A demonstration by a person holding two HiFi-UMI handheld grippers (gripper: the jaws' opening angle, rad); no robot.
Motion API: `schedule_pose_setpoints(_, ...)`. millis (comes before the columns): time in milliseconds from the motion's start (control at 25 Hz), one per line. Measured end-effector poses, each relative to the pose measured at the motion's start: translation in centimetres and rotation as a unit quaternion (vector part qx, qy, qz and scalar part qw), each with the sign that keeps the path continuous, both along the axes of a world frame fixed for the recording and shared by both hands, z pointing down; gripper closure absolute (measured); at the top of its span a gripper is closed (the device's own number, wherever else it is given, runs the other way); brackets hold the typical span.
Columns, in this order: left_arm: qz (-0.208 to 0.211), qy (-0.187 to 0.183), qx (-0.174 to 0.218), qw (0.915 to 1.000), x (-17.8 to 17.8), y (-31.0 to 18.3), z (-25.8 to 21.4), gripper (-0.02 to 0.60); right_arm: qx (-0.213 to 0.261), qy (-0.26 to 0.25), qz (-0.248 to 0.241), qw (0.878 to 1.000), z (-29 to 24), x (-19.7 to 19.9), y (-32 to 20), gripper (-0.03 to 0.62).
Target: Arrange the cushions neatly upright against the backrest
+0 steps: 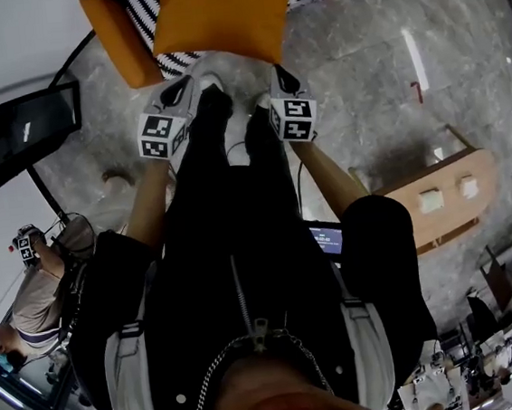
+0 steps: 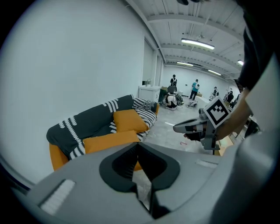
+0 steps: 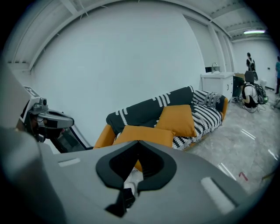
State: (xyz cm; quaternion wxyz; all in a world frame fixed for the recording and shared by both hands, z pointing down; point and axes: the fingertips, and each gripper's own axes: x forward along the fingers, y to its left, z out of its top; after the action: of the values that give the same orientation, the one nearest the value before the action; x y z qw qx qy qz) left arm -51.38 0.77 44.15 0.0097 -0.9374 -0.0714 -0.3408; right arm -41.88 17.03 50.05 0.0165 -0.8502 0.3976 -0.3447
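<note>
Well, both my left tool (image 1: 187, 84) and right tool (image 1: 278, 72) are closed and empty, short of the sofa (image 3: 140, 111). One cushion (image 3: 146, 134) lies flat at the near seat edge; another (image 3: 177, 119) leans tilted, farther right. Shut jaws could only shove the flat one off onto the floor (image 3: 245, 144), and a corner pinch may let it flop.

Even, bright light from ceiling strip lamps (image 2: 197, 42) leaves streaks of glare on the glossy floor (image 1: 369, 69), while fisheye bending and dark vignetting crowd every picture's edges.
</note>
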Motion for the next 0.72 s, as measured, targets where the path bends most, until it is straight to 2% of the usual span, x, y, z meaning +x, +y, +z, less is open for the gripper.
schedule_pose_setpoints(360,-0.032,0.018,-0.033,0.9988,1.9,-3.6,1.1,0.571,-0.034,0.021,-0.030,0.999,-1.1,2.1,-2.6,0.591)
schedule_pose_setpoints(560,-0.043,0.019,-0.040,0.9981,2.5,-6.4,2.6,0.571,-0.064,0.023,-0.059,0.996,0.1,2.0,-4.6,0.591)
schedule_pose_setpoints(720,-0.046,0.012,-0.043,0.9979,3.0,-7.9,5.0,0.571,-0.076,0.024,-0.045,0.996,1.6,3.5,-5.1,0.591)
